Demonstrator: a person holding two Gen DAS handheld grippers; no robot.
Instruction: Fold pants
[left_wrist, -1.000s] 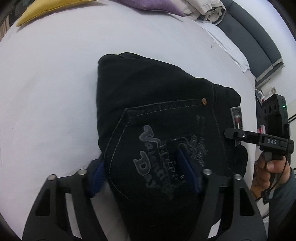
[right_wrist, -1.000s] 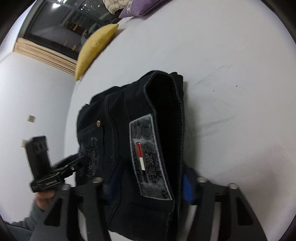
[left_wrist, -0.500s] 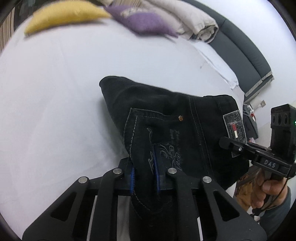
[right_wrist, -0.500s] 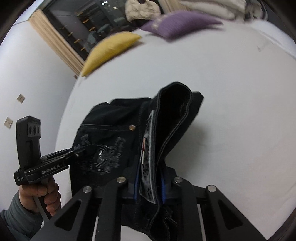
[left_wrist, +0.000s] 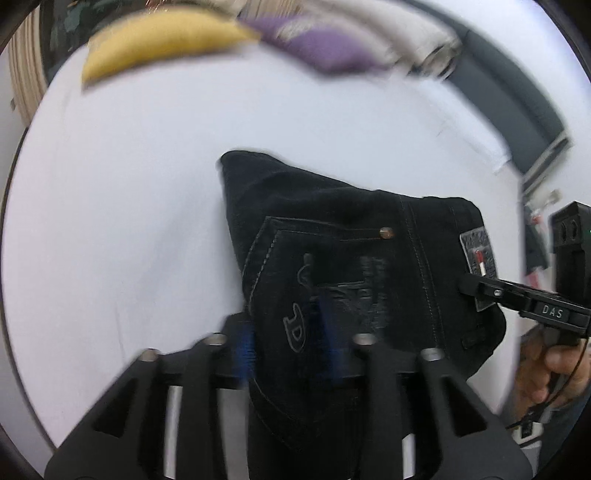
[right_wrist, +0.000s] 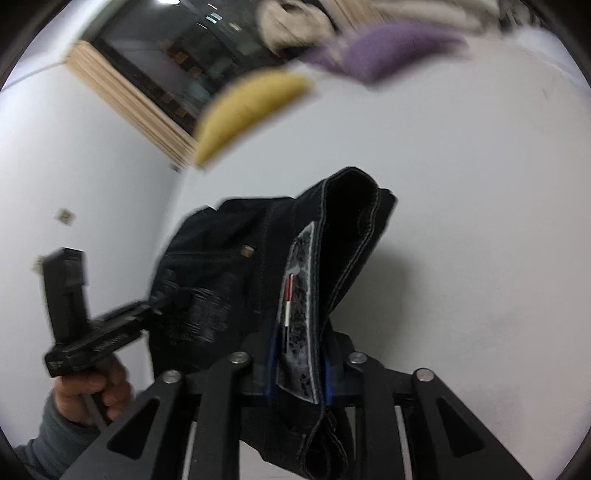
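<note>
The folded black pants (left_wrist: 332, 236) hang lifted above the white bed, back pocket with grey lettering facing the left wrist camera. My left gripper (left_wrist: 290, 343) is shut on the pocket side of the bundle. My right gripper (right_wrist: 299, 365) is shut on the waistband edge by the grey brand patch (right_wrist: 299, 295). The right gripper also shows in the left wrist view (left_wrist: 469, 286), clamped at the patch. The left gripper shows in the right wrist view (right_wrist: 173, 299) on the pocket. The pants (right_wrist: 240, 266) sag between the two grips.
The white bed sheet (left_wrist: 129, 221) lies below the pants. A yellow cushion (left_wrist: 162, 40), a purple cushion (left_wrist: 325, 44) and a beige blanket lie at the far end. A dark grey headboard (left_wrist: 517, 103) is at right. A window with a wooden frame (right_wrist: 147, 85) is beyond.
Both grippers closed on the folded pants and lifted them off the bed. The bundle now hangs higher, and the cameras tilted up toward the cushions.
</note>
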